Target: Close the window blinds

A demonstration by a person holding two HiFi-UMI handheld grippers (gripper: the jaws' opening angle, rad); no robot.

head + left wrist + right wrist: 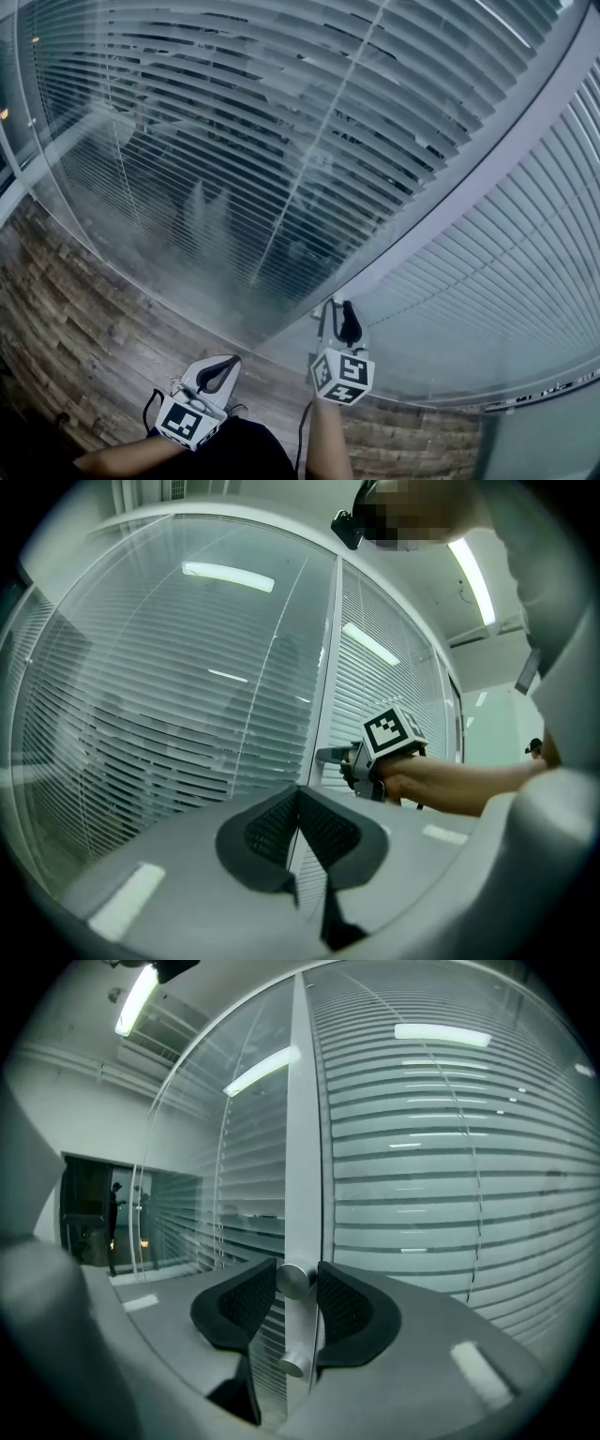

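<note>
My right tongs [296, 1277] pinch the small round silver knob [293, 1281] on the white frame post [302, 1147], left tongs [299, 794] pressed together empty; grey slatted blinds [234, 122] left of the post still gape, so closing remains.

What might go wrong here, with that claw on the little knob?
1. The right gripper pinches the small smooth knob only near its pad tips; it may slip off when twisted.
2. A second knob sits just below on the white frame; the jaws might catch it.
3. The slats are open; a twist the wrong way would leave them so.
</note>
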